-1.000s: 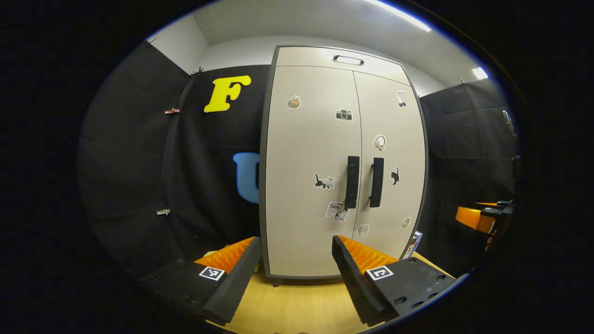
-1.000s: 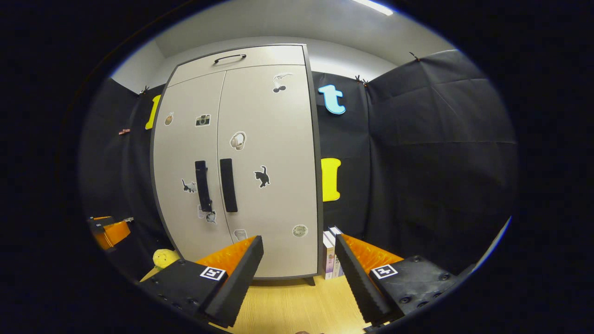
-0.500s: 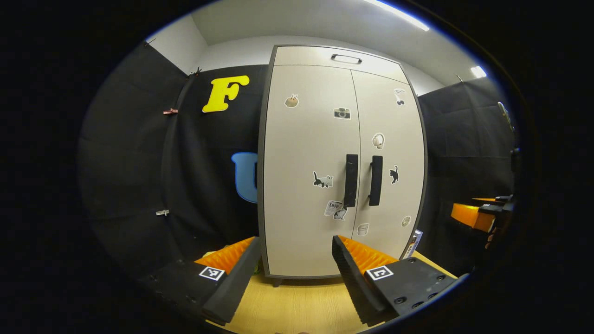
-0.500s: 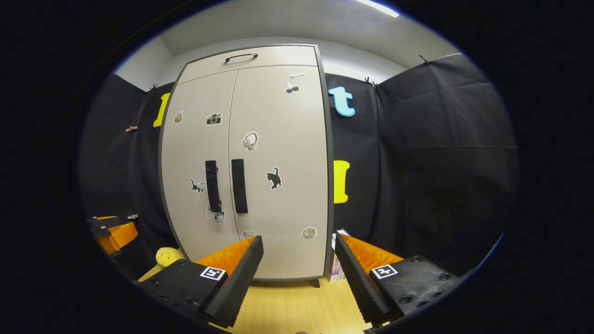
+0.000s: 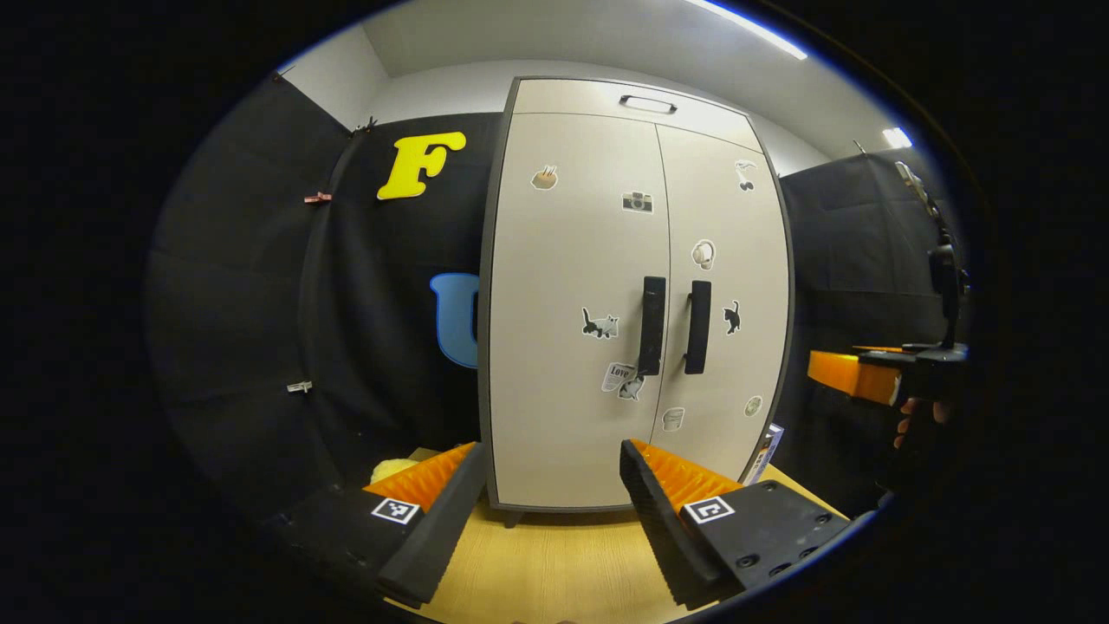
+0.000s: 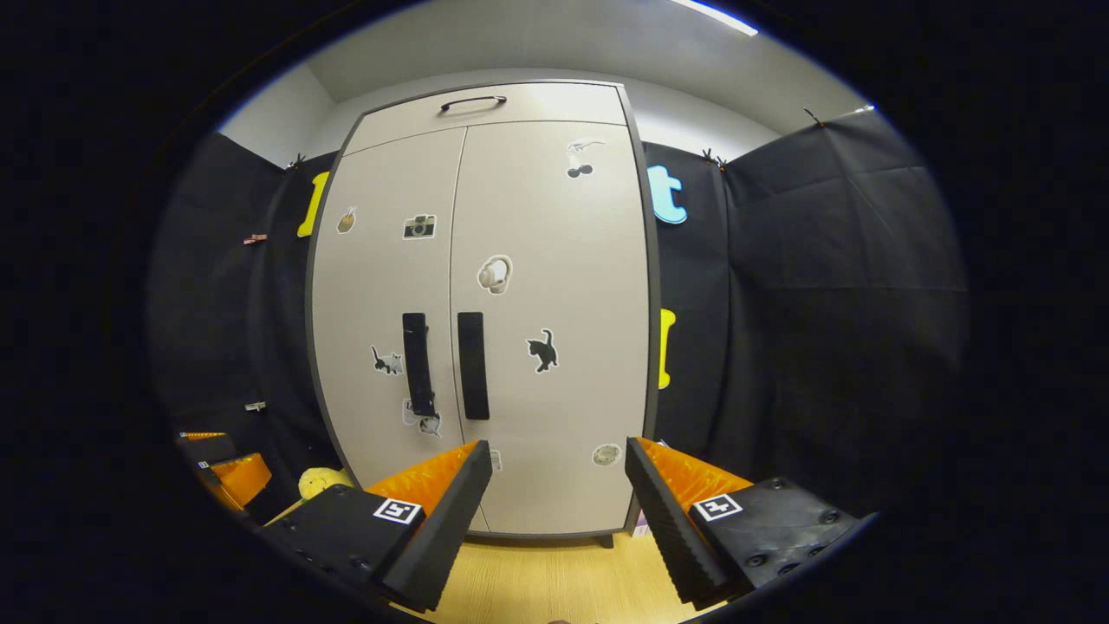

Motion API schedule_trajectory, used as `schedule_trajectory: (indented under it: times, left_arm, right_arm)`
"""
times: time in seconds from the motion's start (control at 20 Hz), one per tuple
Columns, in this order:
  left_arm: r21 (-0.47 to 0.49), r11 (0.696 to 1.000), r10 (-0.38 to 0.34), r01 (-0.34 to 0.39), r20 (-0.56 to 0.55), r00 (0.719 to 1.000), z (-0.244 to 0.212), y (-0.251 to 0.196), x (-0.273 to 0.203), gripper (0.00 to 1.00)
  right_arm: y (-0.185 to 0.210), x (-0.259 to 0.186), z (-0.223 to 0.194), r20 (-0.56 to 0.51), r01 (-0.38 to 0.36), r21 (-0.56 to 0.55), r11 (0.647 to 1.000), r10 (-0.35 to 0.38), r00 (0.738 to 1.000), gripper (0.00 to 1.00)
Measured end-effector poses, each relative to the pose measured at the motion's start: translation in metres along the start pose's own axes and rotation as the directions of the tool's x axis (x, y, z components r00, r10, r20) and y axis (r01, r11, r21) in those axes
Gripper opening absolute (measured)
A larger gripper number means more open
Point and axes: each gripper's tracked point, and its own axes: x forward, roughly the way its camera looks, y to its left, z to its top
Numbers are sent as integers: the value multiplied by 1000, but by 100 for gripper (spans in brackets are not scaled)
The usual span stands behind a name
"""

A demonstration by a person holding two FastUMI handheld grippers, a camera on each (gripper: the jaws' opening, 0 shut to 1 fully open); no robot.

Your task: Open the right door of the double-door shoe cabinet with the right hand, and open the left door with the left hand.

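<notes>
Wooden surface (image 5: pixel 554 563), black cloth walls. Your cabinet (image 6: pixel 554 286) upright, doors closed, facing you; handles (image 6: pixel 472 366) vertical. Both your grippers' jaws released.

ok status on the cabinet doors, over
Left gripper open, right gripper open, both short of the cabinet. Both doors shut, handles untouched. Nothing between grippers and handles.

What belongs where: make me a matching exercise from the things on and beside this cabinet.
Things:
1 camera sticker
2 black cat sticker
3 curved handle
4 yellow toy

Places:
A top panel
B right door
C wooden surface, left of the cabinet
D left door

Pairs: 1-D, 2-B, 3-A, 4-C
</notes>
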Motion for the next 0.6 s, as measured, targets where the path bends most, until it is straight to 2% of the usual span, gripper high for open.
schedule_trajectory:
  times: [0.25,0.5,0.6]
  left_arm:
    - [3,999,32,-32,-2,999,-4,12,-9,95]
    - [-18,996,92,-93,-20,996,-14,36,-20,95]
    - [-17,990,137,-137,-42,990,-23,51,-25,95]
  right_arm:
    - [23,26,21,49,-69,5,998,69,996,98]
    - [39,58,42,128,-93,-49,994,99,987,97]
    - [45,70,48,159,-97,-75,993,107,981,97]
